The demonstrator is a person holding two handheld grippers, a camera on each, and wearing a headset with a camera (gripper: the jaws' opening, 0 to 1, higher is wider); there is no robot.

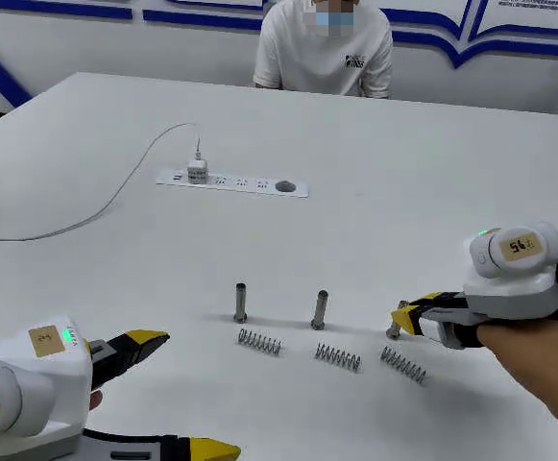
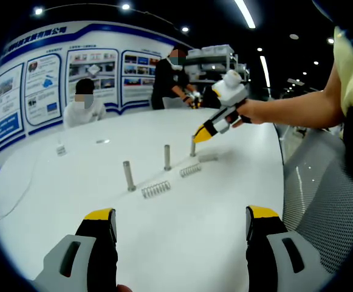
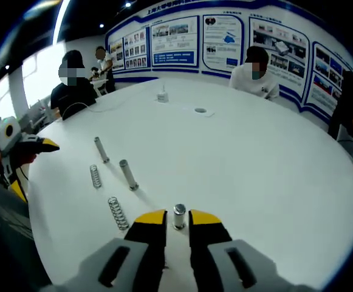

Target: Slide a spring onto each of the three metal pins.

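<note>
1. Closest in, bottom left of the head view: my left gripper (image 1: 187,394). Its jaws are spread wide and it's holding nothing.
2. A bit further up, three springs lie flat in a row on the white table (image 1: 432,192): left spring (image 1: 259,341), middle spring (image 1: 338,357), right spring (image 1: 402,365). Each sits just in front of its own pin, and none is on one yet, so I'd say the job's barely started.
3. Behind those, the left pin (image 1: 240,301) and middle pin (image 1: 320,309) stand upright. The right pin (image 2: 192,146) stands between the jaws of my right gripper (image 3: 177,222). They're narrowed in close on both sides, but I can't tell if they're actually pinching it.
4. What worries me is that the pins look free-standing, so a sideways nudge from those jaws could tip the right pin over. The springs are round too, so a sloppy pinch could roll one away or squirt it out.
5. Further up the frame there's a power strip (image 1: 232,181) with a charger (image 1: 197,171) and its cable (image 1: 96,206), well away from the work.
6. At the top edge, a person (image 1: 325,48) sits across the table. Nothing's blocking either gripper's path to the springs.
</note>
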